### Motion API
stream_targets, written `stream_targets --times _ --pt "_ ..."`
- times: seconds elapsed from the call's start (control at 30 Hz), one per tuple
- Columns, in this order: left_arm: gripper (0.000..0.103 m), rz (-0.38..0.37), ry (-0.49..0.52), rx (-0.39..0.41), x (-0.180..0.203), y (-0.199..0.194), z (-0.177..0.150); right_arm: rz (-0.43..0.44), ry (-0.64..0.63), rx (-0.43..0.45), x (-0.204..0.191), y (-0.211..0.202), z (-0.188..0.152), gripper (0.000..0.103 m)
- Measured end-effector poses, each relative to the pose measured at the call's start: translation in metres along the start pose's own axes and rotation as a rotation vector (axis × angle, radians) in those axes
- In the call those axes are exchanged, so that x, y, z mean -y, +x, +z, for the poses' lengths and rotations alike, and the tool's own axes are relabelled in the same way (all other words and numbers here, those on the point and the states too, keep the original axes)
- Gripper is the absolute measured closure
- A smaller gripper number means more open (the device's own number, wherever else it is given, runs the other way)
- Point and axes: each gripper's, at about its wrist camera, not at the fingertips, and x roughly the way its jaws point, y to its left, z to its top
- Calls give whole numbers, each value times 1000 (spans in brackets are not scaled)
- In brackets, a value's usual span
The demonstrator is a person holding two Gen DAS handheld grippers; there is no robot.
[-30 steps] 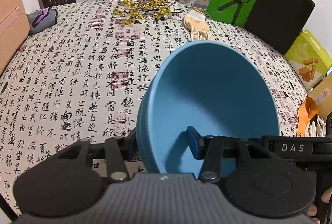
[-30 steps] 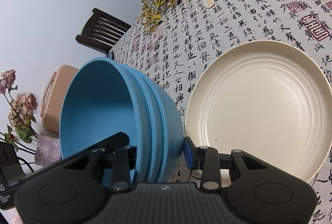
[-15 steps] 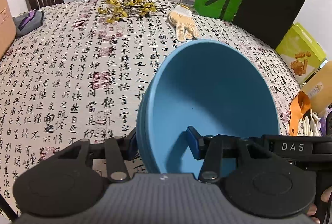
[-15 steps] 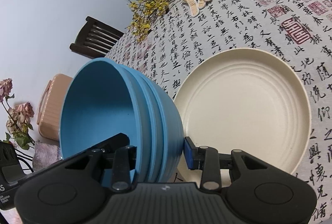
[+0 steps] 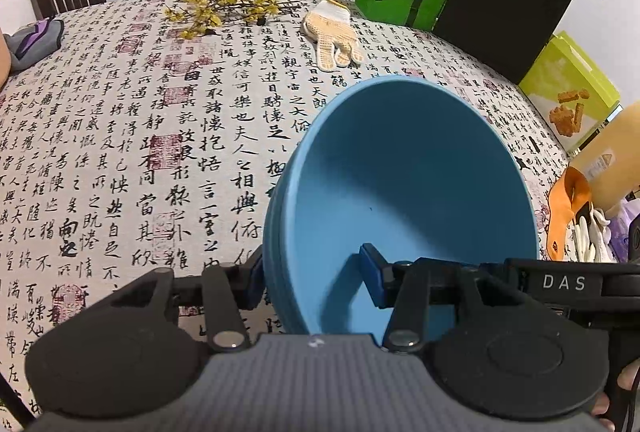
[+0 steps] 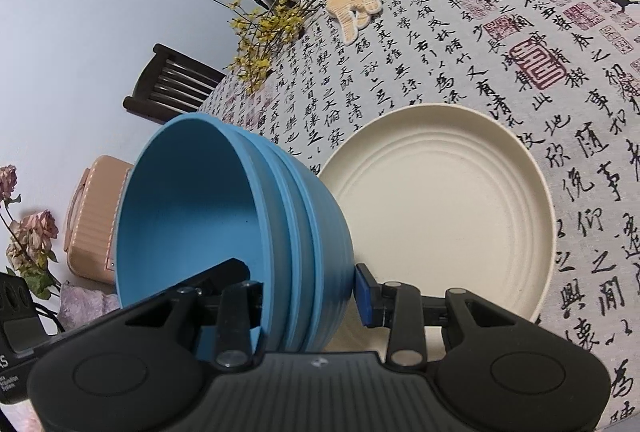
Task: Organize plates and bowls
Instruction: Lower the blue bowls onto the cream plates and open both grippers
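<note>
Both tongs stay pinching the blue bowl stack [image 6: 240, 232], now farther from the cream plate [image 6: 440, 216].

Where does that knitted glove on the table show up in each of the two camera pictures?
Left wrist view: the glove lies near the top, just right of centre, on the tablecloth beyond the blue bowls.
Right wrist view: the glove sits near the top, slightly right of centre, fingers pointing down and left.
Shared landmark: the yellow flower sprig lies just left of the glove in both.
</note>
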Motion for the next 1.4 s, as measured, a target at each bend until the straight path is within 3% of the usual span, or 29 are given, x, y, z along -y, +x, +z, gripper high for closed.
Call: stream_targets --times 1.4 --pt "54 -84 -23 -120 37 54 1 -124 39 23 49 -7 16 69"
